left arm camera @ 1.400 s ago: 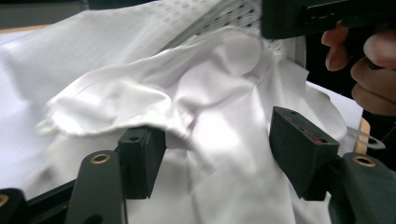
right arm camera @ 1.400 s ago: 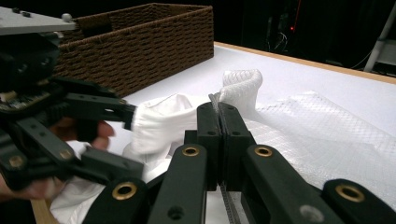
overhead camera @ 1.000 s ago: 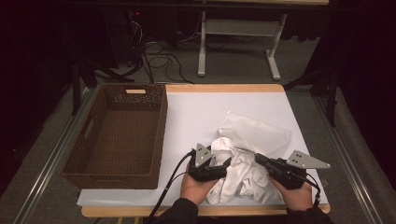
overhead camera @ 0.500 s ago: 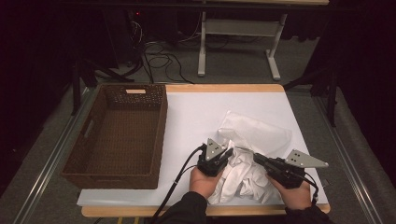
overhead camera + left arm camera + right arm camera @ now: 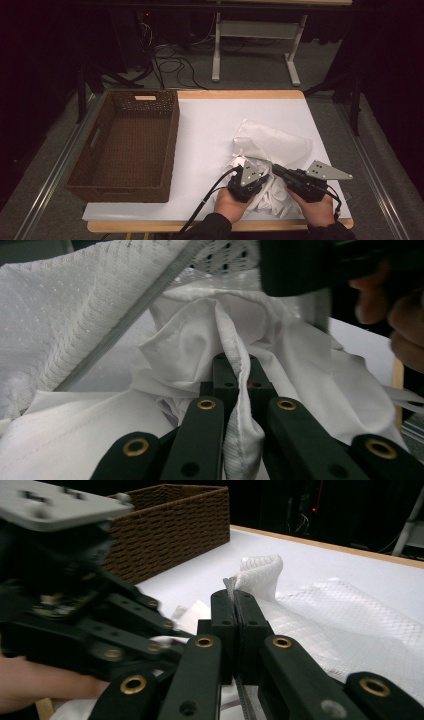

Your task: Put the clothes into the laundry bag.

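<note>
A white mesh bag [image 5: 275, 142] lies on the white-covered table [image 5: 210, 125], at the near right. Crumpled white cloth [image 5: 270, 200] bunches at its near end, between my two hands. My left gripper [image 5: 248, 174] is shut on a fold of that cloth [image 5: 240, 390], which runs up between its black jaws [image 5: 239, 365]. My right gripper [image 5: 276, 170] sits close beside it, shut on the mesh bag's seamed edge [image 5: 255, 575], with the strip pinched between its jaws [image 5: 235, 600]. The bag's mesh [image 5: 75, 315] hangs over the cloth in the left gripper view.
A brown woven basket [image 5: 127, 145] stands at the table's left, with nothing in it; its side [image 5: 170, 525] rises beyond the left gripper. The table's wooden front edge [image 5: 150, 226] is just before my hands. Cables and a metal stand [image 5: 220, 50] are on the floor behind.
My left gripper has moved right, up against the cloth and the right gripper, and has shut on a fold of cloth. The right gripper has stayed put.
</note>
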{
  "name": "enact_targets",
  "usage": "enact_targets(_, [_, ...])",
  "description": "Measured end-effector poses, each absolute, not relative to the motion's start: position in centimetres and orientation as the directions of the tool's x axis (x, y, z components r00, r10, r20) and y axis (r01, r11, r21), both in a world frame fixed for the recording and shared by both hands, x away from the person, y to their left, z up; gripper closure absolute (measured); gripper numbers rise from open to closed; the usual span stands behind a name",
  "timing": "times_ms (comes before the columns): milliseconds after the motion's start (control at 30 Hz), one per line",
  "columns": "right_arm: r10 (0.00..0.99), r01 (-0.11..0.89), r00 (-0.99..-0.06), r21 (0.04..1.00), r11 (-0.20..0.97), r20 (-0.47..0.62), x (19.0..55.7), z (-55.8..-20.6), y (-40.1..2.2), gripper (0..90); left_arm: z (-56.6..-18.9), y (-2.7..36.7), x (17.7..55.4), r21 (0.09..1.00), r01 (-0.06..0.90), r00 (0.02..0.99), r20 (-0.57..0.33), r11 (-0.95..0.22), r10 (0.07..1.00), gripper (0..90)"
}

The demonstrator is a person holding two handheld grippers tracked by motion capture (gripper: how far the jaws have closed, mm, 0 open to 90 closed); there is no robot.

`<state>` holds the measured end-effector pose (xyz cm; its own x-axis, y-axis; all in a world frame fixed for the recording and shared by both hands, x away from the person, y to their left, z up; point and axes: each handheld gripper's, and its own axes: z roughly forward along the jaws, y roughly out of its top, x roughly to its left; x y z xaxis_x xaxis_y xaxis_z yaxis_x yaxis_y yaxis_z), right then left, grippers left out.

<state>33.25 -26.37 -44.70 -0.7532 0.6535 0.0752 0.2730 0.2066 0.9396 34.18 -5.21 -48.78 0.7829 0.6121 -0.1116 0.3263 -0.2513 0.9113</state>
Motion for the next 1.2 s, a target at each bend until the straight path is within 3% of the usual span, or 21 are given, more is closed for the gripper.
enact_targets(167, [0.642,0.267,-0.764,0.940,0.212,0.072,33.0,-44.7,-26.2,90.0,-48.6,-5.7,35.4,0.904,0.362,0.727,-0.119,-0.229,0.676,86.0])
enact_targets(267, [0.642,0.265,-0.763,0.942,0.206,0.075,33.0,-44.6,-26.3,90.0,-48.4,-5.3,36.2,0.899,0.403,0.673,-0.166,-0.170,0.721,78.5])
enact_targets(400, [0.642,0.265,-0.763,0.943,0.202,0.077,33.0,-44.6,-26.4,90.0,-48.6,-4.8,36.4,0.894,0.421,0.649,-0.180,-0.152,0.739,58.2])
enact_targets(533, [0.642,0.264,-0.763,0.943,0.204,0.074,33.0,-44.6,-26.6,90.0,-48.6,-4.2,35.5,0.903,0.389,0.662,-0.138,-0.181,0.737,29.4])
enact_targets(600, [0.646,0.260,-0.761,0.943,0.206,0.068,33.0,-44.6,-26.6,90.0,-48.6,-3.4,35.1,0.906,0.379,0.663,-0.122,-0.191,0.739,23.9])
enact_targets(933, [0.663,0.262,-0.746,0.941,0.215,0.056,32.7,-44.6,-26.7,90.0,-48.8,0.2,33.3,0.925,0.326,0.714,-0.107,-0.194,0.692,30.6])
enact_targets(1067, [0.668,0.266,-0.742,0.940,0.212,0.059,32.7,-44.6,-26.7,90.0,-49.7,0.6,32.4,0.924,0.325,0.719,-0.103,-0.201,0.687,28.7])
enact_targets(1200, [0.666,0.271,-0.743,0.940,0.207,0.067,32.7,-44.7,-26.7,90.0,-50.3,-0.4,32.3,0.905,0.361,0.725,-0.119,-0.227,0.679,19.6])
